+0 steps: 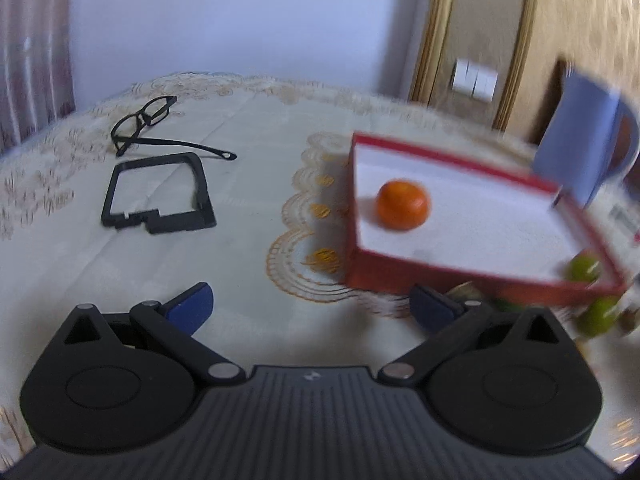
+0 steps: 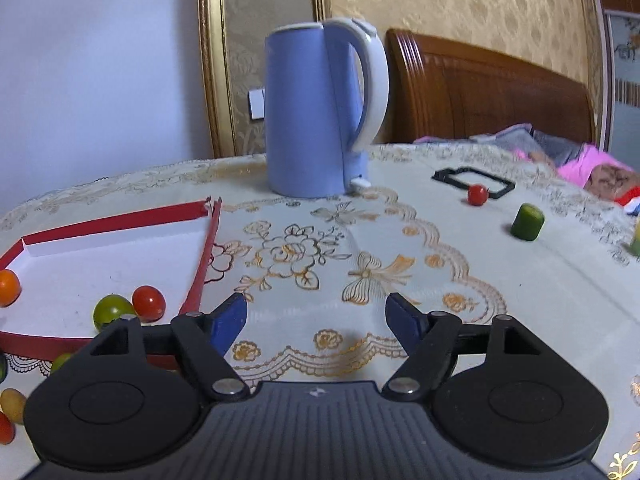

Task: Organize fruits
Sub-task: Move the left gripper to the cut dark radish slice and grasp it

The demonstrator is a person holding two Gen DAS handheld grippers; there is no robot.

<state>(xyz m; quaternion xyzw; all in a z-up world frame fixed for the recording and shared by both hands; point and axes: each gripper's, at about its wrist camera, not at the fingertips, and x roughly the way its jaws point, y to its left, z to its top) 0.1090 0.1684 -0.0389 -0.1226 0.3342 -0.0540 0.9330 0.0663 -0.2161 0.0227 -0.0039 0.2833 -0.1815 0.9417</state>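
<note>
A: Status of tongs?
B: Right tongs point(image 2: 316, 320) spread, empty, over bare bench point(image 2: 520, 300); left tongs point(image 1: 312, 308) likewise spread, empty.
A: Fruit?
B: Orange point(image 1: 404, 205), tomatoes point(image 2: 148, 303) in red tray point(image 2: 208, 248), probably sorted; stray tomato point(image 2: 477, 194) near kettle point(image 2: 308, 120), pending.

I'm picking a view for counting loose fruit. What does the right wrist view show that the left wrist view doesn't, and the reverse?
Right wrist only: a red cherry tomato and a green cucumber piece loose beyond the kettle.
Left wrist only: eyeglasses.
Both: the red box holding an orange fruit, and the kettle.
</note>
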